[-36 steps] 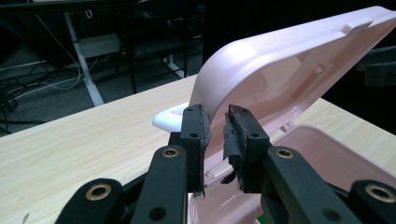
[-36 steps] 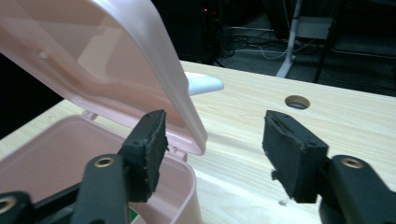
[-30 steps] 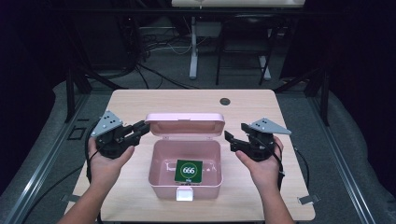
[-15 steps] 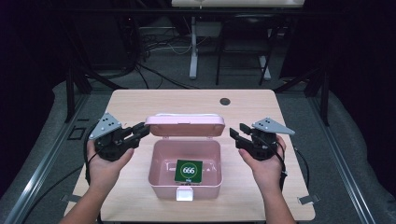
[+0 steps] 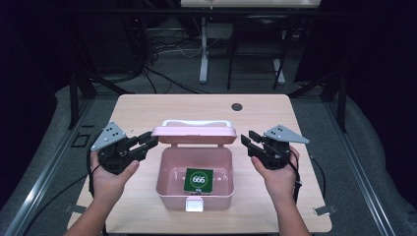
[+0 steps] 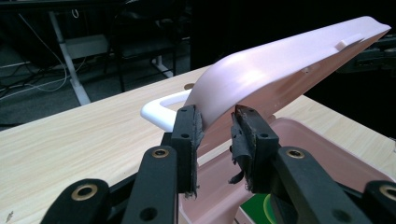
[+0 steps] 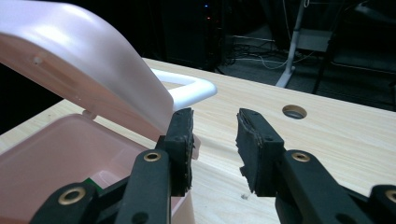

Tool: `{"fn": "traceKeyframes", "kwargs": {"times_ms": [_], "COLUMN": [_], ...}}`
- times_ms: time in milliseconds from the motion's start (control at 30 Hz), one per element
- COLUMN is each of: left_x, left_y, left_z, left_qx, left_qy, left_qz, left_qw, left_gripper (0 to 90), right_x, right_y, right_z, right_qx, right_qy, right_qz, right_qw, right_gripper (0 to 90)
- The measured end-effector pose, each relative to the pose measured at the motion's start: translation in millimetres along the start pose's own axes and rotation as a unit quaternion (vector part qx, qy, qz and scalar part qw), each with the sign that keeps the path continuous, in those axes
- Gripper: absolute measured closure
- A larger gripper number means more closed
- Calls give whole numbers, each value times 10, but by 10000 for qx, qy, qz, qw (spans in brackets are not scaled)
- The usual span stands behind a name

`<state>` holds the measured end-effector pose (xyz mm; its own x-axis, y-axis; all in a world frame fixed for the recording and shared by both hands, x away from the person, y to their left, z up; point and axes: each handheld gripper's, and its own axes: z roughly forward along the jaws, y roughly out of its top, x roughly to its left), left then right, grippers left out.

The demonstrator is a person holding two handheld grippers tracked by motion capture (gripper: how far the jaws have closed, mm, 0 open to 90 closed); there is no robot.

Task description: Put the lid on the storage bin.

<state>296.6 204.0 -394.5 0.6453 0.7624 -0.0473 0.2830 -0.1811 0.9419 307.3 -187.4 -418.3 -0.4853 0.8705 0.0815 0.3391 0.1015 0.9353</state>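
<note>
A pink box (image 5: 167, 187) stands mid-table with its lid (image 5: 193, 132) raised at the back. A green card marked 666 (image 5: 198, 180) lies inside. My left gripper (image 5: 150, 139) is at the lid's left end. In the left gripper view the jaws (image 6: 215, 121) have just been opening, and the lid's edge (image 6: 280, 60) sits between the parted pads. My right gripper (image 5: 249, 142) hovers just off the lid's right end. Its jaws (image 7: 215, 126) have just been closing, with a clear gap and nothing between them, and the lid (image 7: 84, 60) is beside the left pad.
The lid carries a white handle (image 5: 196, 123) on its far side, and a white latch (image 5: 194, 204) hangs at the box's front. The wooden table (image 5: 147, 108) has a round cable hole (image 5: 237, 106) at the back. Dark floor and desk legs lie beyond.
The right gripper's jaws have narrowed from wide open. The left gripper's jaws have parted at the lid's corner. The lid stays raised and both hands have kept their places.
</note>
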Motion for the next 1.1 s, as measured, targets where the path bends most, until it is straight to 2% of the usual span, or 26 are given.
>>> {"fn": "traceKeyframes", "kwargs": {"times_ms": [233,533,1100], "left_x": [-32,-66,-94], "left_y": [-21,-72,-135], "left_z": [-15,-47,-125], "left_qx": [-10,-42,-17], "left_qy": [-31,-26,-126], "left_qz": [87,161,79], "left_qw": [10000,9999,9999], "left_gripper": [680,683,683], "right_x": [12,0,-8], "right_y": [1,2,5], "right_z": [-4,-8,-29], "right_qx": [-24,-4,-13], "right_qy": [20,70,89], "right_qz": [-35,58,92], "right_qw": [10000,10000,9999], "right_gripper": [673,651,667]}}
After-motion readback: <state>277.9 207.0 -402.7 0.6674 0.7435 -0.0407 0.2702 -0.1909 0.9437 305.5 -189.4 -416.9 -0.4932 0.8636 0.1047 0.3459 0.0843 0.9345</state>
